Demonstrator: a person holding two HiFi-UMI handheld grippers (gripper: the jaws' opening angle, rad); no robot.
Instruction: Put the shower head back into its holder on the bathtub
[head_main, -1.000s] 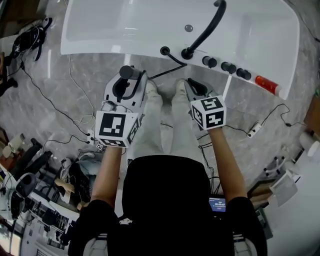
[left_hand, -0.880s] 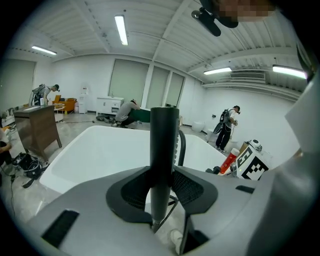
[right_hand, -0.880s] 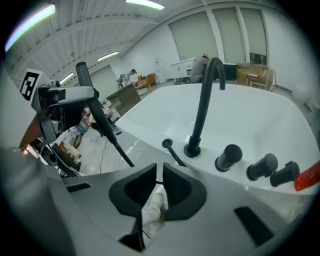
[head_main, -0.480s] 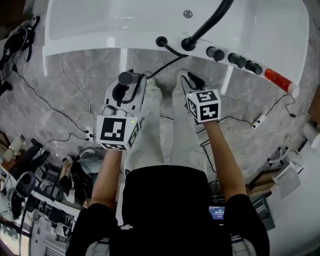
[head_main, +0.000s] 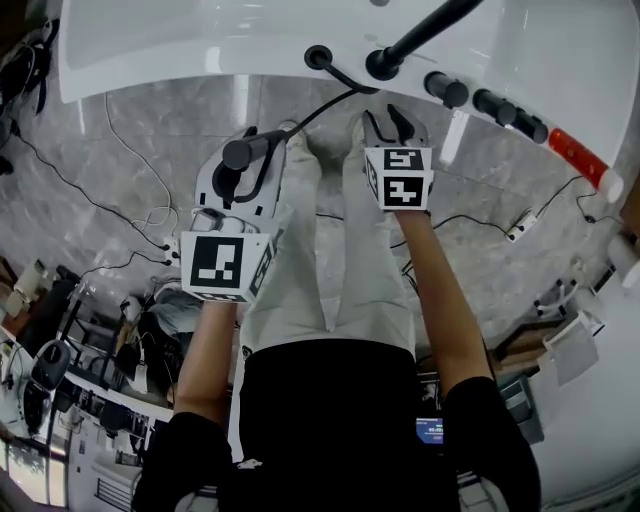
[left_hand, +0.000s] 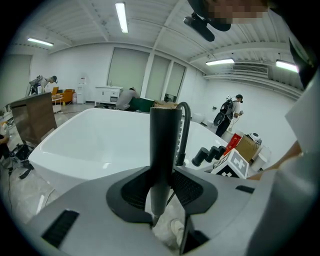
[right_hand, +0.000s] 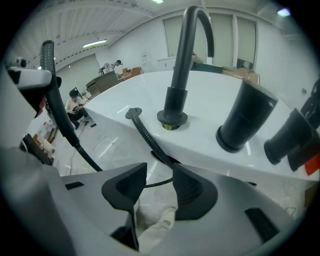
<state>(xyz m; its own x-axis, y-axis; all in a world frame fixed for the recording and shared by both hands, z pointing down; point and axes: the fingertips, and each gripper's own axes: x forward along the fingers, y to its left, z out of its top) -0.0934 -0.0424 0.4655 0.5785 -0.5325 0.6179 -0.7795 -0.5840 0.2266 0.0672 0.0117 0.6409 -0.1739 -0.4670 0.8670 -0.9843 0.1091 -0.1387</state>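
Note:
The black shower head (head_main: 243, 152) stands upright between the pads of my left gripper (head_main: 245, 168), which is shut on its handle (left_hand: 163, 150). Its black hose (head_main: 335, 100) runs up to the round holder (head_main: 319, 57) on the white bathtub rim (head_main: 200, 70). My right gripper (head_main: 392, 125) hangs to the right, just below the rim. Its jaws have just been opening and stand apart. In the right gripper view the hose (right_hand: 144, 131) passes just beyond that gripper (right_hand: 159, 187), with nothing pressed between the pads. The holder (right_hand: 133, 113) sits left of the faucet (right_hand: 176, 75).
A black curved faucet (head_main: 385, 63), three black knobs (head_main: 447, 90) and a red bottle (head_main: 573, 154) line the rim to the right. Cables (head_main: 130, 160) trail over the marble floor at left. The person's light trouser legs (head_main: 330, 260) lie under both grippers.
Both grippers have sunk and sit closer to the tub rim. The right gripper's jaws have gone from shut to wide apart. The left gripper still holds the shower head.

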